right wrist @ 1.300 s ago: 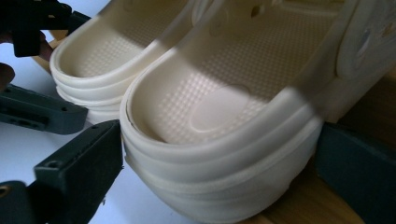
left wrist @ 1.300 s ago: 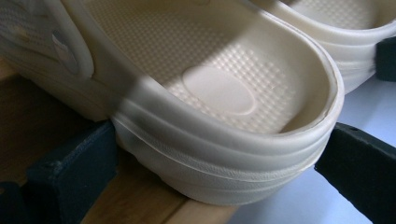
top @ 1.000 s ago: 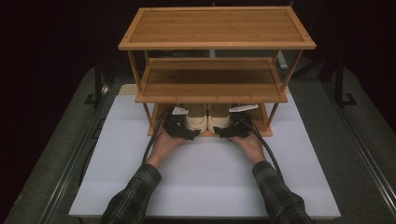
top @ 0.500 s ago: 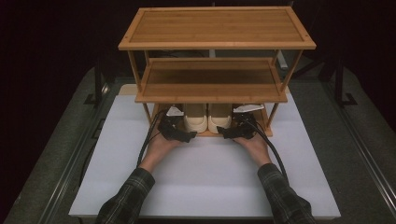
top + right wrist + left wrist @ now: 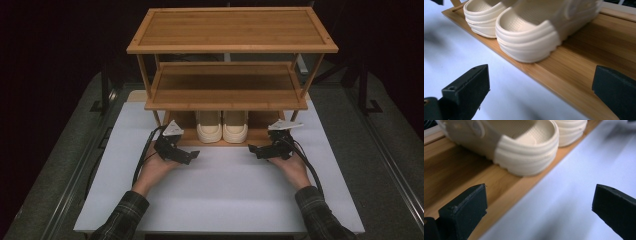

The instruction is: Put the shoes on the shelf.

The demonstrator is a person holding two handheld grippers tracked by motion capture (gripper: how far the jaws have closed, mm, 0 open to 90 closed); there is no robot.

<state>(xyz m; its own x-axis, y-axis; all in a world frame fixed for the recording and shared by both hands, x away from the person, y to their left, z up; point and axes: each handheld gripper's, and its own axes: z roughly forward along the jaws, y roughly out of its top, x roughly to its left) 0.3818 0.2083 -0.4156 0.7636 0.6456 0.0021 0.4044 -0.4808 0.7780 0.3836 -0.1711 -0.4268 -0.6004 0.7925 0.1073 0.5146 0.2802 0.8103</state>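
Two cream clogs stand side by side, heels toward me, on the bottom shelf [image 5: 260, 136] of a three-tier bamboo rack [image 5: 232, 30]. The left clog [image 5: 209, 126] fills the top of the left gripper view [image 5: 524, 147]; the right clog [image 5: 235, 126] is close in the right gripper view [image 5: 536, 32]. My left gripper [image 5: 192, 156] is open on the white table, just in front of the shelf edge, left of the clogs. My right gripper [image 5: 254, 149] is open to the right of them. Nothing is between the jaws of either.
The rack's middle shelf [image 5: 225, 90] overhangs the clogs closely. The white table top [image 5: 225, 195] stretches in front of the rack. Dark floor and metal rails [image 5: 70, 185] flank the table.
Both grippers have drawn back from the clogs toward me and apart, the left one leftward and the right one rightward. The clogs stay on the bottom shelf.
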